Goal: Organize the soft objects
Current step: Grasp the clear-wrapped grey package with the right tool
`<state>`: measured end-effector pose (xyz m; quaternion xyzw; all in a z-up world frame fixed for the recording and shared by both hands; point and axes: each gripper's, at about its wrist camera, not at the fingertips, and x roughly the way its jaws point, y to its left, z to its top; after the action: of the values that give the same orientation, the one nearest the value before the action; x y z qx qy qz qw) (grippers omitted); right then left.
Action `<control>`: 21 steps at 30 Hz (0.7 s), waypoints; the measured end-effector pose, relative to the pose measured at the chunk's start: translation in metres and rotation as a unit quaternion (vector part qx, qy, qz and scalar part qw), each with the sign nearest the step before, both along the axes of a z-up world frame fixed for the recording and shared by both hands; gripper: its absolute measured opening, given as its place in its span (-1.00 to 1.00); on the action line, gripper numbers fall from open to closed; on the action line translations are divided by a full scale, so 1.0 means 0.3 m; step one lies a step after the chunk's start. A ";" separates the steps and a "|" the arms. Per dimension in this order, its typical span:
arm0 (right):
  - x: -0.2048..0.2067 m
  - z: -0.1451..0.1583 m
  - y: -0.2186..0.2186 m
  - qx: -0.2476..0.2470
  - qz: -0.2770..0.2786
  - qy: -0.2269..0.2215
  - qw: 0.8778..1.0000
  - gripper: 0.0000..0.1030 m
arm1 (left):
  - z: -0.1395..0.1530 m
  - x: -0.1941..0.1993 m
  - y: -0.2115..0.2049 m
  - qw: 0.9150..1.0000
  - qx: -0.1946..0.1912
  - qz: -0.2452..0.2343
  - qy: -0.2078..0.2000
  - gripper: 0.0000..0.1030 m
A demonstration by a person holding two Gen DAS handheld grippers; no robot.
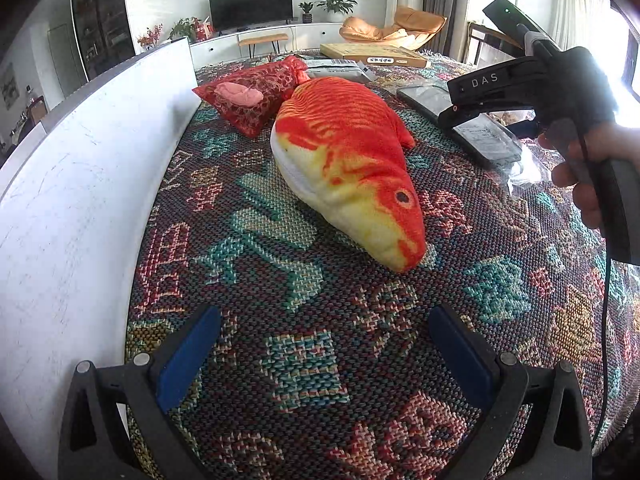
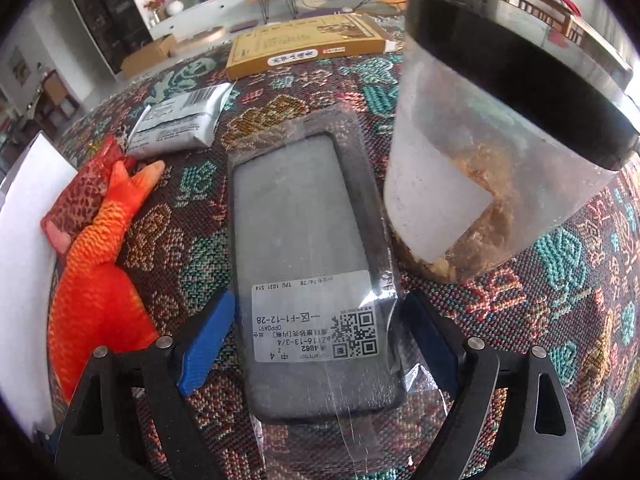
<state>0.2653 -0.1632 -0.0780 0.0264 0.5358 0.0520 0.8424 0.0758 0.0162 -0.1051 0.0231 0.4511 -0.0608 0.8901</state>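
Note:
An orange and yellow plush fish [image 1: 348, 168] lies on the patterned woven cloth [image 1: 280, 320], head toward my left gripper [image 1: 324, 356]. That gripper is open over bare cloth, short of the fish. Behind the fish rests a red mesh pouch [image 1: 248, 96] with something pink on it. In the right wrist view the fish [image 2: 92, 280] and the pouch [image 2: 76, 200] sit at the far left. My right gripper [image 2: 320, 344] is open, its blue pads on either side of a grey phone case in a clear plastic bag [image 2: 304, 220]. A hand [image 1: 580, 184] holds that gripper.
A white board [image 1: 80, 200] stands along the cloth's left edge. A clear jar with a black lid [image 2: 480, 160] stands close to the right of the phone case. A silver packet [image 2: 180, 120] and a flat yellow box [image 2: 304, 44] lie farther back.

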 end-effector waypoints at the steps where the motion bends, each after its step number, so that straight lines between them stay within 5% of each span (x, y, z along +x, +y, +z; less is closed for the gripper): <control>1: -0.004 0.002 0.005 0.005 0.007 0.002 1.000 0.74 | 0.000 0.000 0.000 1.000 0.000 0.000 0.000 1.00; 3: -0.010 0.007 0.010 0.013 0.010 0.003 1.000 0.74 | -0.001 0.000 0.000 1.000 0.000 0.000 0.000 1.00; 7: -0.032 -0.015 0.086 -0.064 0.069 -0.019 0.995 0.79 | -0.001 -0.001 0.000 1.000 0.000 0.000 0.000 1.00; 12: -0.092 0.000 0.039 -0.047 0.055 -0.012 0.997 0.59 | -0.001 -0.001 0.000 1.000 0.000 0.000 0.000 1.00; 21: -0.550 0.008 -0.063 -0.047 0.072 0.032 0.996 0.53 | -0.002 0.000 -0.002 1.000 0.000 0.000 -0.001 1.00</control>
<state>0.1004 -0.1821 -0.0757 -0.0498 0.5646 0.0866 0.8193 0.0756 0.0157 -0.1056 0.0228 0.4506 -0.0605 0.8904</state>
